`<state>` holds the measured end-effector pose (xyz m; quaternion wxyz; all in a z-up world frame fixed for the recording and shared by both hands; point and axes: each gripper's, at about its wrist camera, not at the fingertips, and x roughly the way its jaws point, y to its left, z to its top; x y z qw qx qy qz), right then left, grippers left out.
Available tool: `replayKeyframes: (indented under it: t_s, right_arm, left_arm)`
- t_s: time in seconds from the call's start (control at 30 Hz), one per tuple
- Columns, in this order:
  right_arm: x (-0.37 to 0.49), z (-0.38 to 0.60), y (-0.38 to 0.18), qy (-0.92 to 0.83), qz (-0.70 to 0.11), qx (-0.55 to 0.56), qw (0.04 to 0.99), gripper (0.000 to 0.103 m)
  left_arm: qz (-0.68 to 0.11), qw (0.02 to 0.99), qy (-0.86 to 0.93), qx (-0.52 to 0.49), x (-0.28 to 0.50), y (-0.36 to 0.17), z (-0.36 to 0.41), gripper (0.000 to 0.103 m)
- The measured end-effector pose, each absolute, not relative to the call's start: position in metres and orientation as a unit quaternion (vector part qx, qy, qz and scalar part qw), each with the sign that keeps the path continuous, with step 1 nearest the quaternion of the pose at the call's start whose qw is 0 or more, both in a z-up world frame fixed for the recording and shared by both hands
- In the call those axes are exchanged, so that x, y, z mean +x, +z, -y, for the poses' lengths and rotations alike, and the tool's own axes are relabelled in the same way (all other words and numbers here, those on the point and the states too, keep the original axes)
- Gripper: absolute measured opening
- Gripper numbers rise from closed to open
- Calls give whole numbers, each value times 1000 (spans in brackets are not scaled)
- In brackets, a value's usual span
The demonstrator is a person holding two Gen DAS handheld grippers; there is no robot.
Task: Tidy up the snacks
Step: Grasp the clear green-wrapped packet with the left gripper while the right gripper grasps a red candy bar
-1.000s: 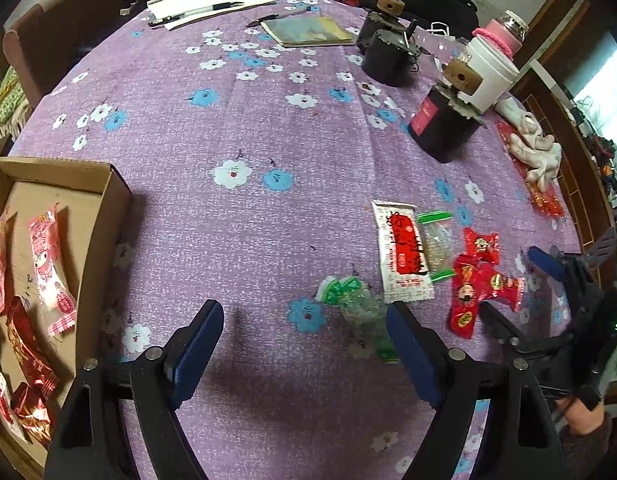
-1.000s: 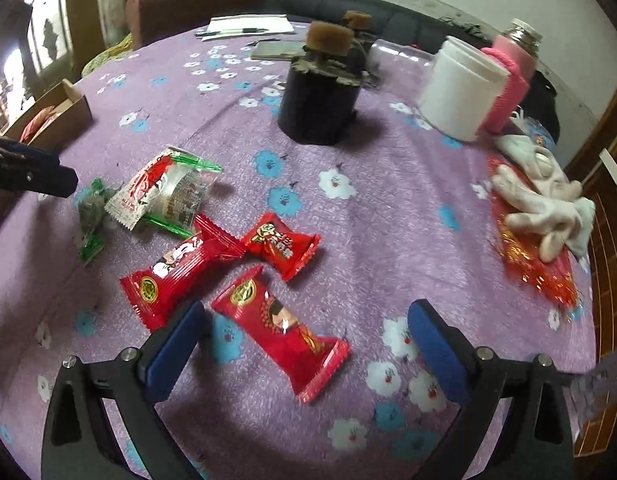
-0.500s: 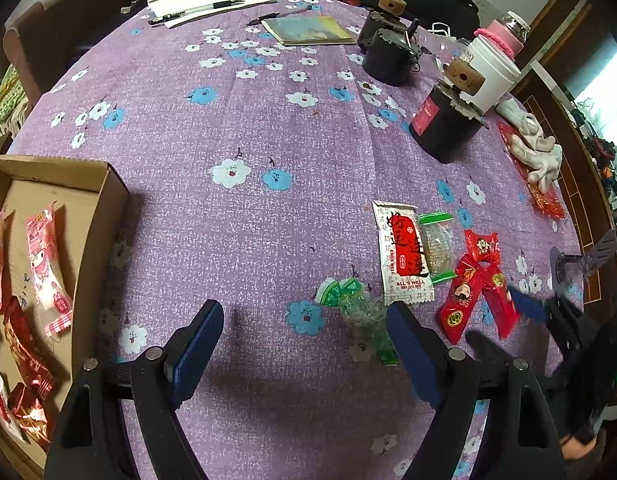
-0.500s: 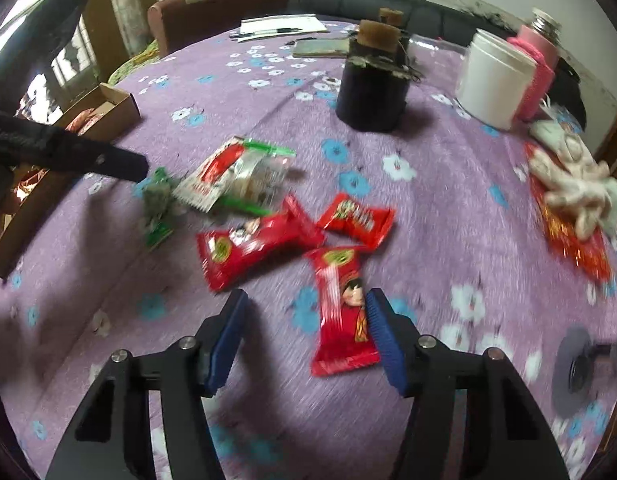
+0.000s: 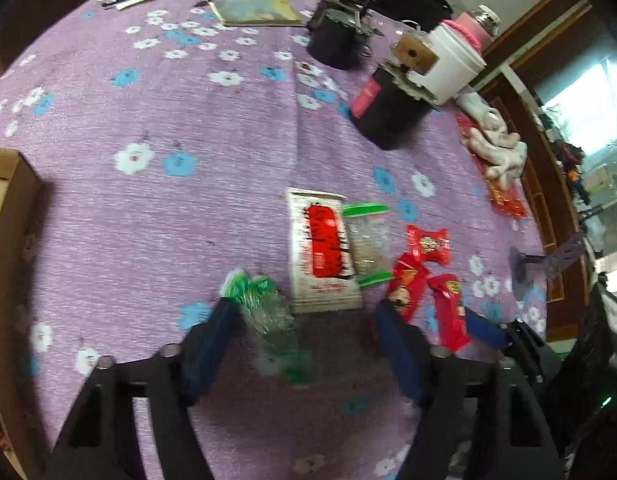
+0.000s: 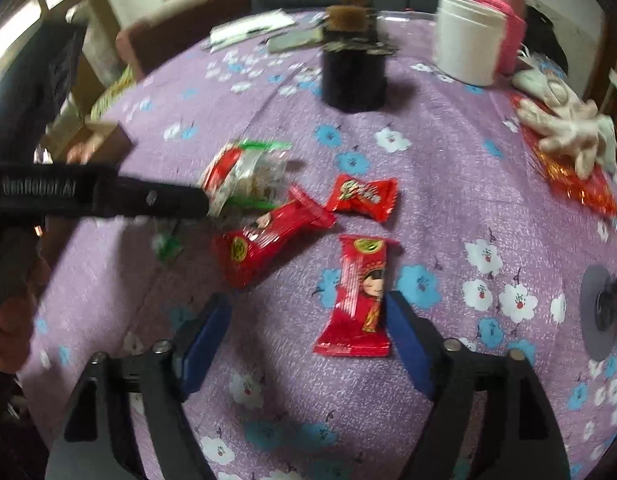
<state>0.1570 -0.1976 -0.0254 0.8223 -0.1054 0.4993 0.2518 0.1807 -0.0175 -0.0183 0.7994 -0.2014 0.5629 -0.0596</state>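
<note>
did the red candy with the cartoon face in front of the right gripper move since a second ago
Yes. The red candy was angled diagonally near the long red packet; now it lies upright, further right of it, between the opening right gripper fingers.

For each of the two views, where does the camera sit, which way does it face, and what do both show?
Left wrist: on the left tool, angled down at the purple tablecloth; its closing fingers straddle the green-wrapped snack.
Right wrist: on the right tool, angled down at the red figure wrapper between its opening fingers; a hand shows left.
Shared: the white-and-red packet, each other's tool.
</note>
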Motion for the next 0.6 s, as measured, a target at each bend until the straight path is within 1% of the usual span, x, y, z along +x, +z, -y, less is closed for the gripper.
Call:
replayKeyframes:
  t_s: [0.03, 0.07, 0.1, 0.2, 0.47, 0.5, 0.53, 0.57, 0.6]
  right_arm:
    - [155, 193, -27, 251, -500, -122, 820, 89]
    - [153, 188, -29, 249, -500, -137, 818, 91]
    - [151, 184, -31, 247, -500, -149, 817, 93]
    - [149, 179, -34, 250, -495, -165, 816, 99]
    - [175, 209, -29, 249, -504, -102, 820, 98]
    - [177, 208, -28, 248, -504, -103, 820, 91]
    - [179, 209, -27, 239, -504, -110, 823, 80]
    - [181, 210, -25, 226, -504, -118, 825, 74]
    - [183, 212, -23, 213, -504, -119, 828, 60]
  left_arm:
    - [-561, 800, -61, -203, 181, -19, 18, 58]
    - [-560, 801, -59, -203, 182, -18, 18, 52]
    - [-558, 802, -58, -203, 182, -19, 18, 50]
    - [-560, 802, -60, -198, 182, -19, 20, 50]
    - [-571, 802, -46, -169, 179, -20, 29, 50]
    - [-572, 802, -45, -165, 179, -20, 30, 50]
    - [-573, 802, -44, -164, 179, -20, 30, 50]
    - [-573, 801, -44, -164, 179, -20, 30, 50]
    - [-574, 801, -45, -166, 179, -20, 29, 50]
